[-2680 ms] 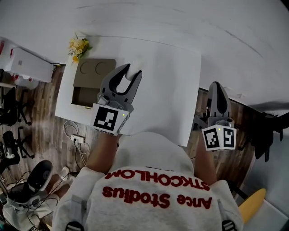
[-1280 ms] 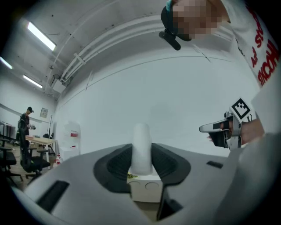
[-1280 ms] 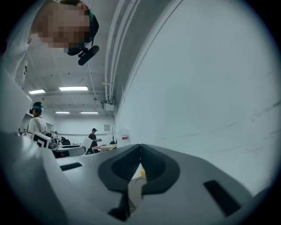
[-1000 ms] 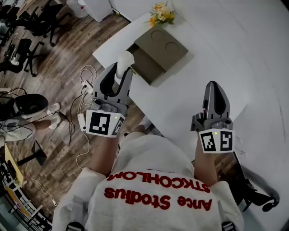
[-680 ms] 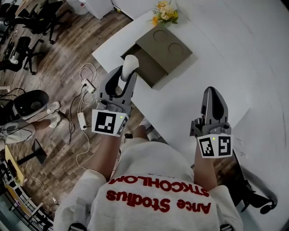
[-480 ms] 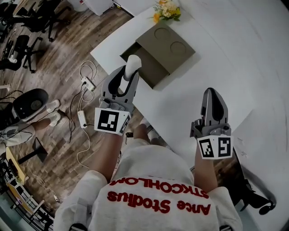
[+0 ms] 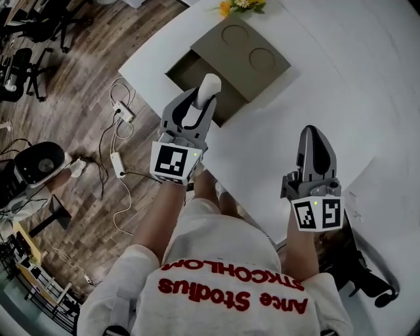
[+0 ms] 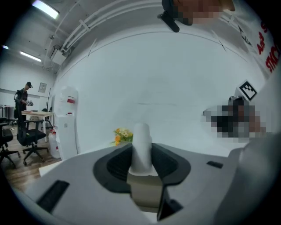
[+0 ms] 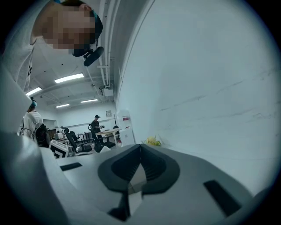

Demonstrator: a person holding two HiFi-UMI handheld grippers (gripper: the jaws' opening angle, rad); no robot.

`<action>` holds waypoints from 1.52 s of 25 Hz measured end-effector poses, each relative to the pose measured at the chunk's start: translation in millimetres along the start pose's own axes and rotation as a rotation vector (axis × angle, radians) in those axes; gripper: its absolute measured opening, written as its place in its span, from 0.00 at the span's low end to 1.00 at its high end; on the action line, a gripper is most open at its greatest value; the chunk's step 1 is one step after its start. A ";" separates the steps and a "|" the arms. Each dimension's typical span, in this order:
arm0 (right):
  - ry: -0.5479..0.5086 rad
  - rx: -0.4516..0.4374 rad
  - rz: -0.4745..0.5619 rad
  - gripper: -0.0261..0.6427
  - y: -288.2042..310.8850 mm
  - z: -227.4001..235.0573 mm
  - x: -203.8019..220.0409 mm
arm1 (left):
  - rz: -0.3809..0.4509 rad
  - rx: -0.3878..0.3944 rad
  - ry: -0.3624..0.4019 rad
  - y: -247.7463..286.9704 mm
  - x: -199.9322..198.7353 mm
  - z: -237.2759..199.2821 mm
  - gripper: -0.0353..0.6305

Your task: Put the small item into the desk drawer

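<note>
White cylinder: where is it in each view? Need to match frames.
Head view: white cylinder upper centre, clamped in the left tool.
Left gripper view: dead centre, between the jaws.
Right gripper view: not in it.
Shared landmark: yellow flowers, in all three.

The flowers (image 7: 241, 5) were cut off by the head view's top edge. Below them, the left gripper (image 7: 202, 104) and its white item (image 7: 209, 88) hid part of the open drawer (image 7: 189, 69).

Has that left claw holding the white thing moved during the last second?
Yes. The left gripper with its white item has moved from beside the open drawer to over it.
</note>
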State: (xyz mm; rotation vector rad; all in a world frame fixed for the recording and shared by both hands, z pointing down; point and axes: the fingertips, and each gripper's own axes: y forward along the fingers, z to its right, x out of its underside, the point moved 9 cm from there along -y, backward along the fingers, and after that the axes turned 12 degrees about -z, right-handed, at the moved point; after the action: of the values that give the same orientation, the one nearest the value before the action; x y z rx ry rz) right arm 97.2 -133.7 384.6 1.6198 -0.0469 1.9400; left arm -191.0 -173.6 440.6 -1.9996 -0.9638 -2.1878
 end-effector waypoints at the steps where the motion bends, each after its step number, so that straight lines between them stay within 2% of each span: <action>1: 0.003 0.007 -0.007 0.05 0.2 2.6 1.1 | -0.008 0.004 -0.001 4.9 2.5 0.8 0.26; 6: 0.022 0.035 -0.032 0.05 3.8 14.1 8.7 | -0.082 -0.005 -0.007 27.8 23.6 5.1 0.26; 14: 0.036 0.025 -0.062 0.05 9.6 14.8 16.9 | -0.225 -0.029 -0.014 39.1 45.1 8.3 0.28; 21: 0.035 0.021 -0.061 0.05 4.9 14.0 19.2 | -0.292 -0.028 -0.021 41.3 56.8 11.2 0.30; 24: 0.036 0.025 -0.059 0.05 0.9 15.4 19.7 | -0.278 -0.041 -0.016 38.9 55.0 12.4 0.29; 28: 0.031 0.027 -0.048 0.05 -3.9 15.7 17.1 | -0.211 -0.076 0.007 29.4 42.0 12.6 0.13; 30: 0.027 0.027 -0.040 0.05 -5.9 15.8 13.8 | -0.178 -0.091 0.012 25.5 33.9 11.3 0.08; 38: 0.005 0.025 0.008 0.05 -13.5 8.7 -5.3 | -0.069 -0.093 0.027 6.8 -0.3 3.7 0.06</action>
State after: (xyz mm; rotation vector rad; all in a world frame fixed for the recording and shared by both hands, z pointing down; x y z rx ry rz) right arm 111.6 -128.3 377.4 1.6337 -0.0271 1.9581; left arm -184.8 -177.5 443.1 -1.9985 -0.9593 -2.3311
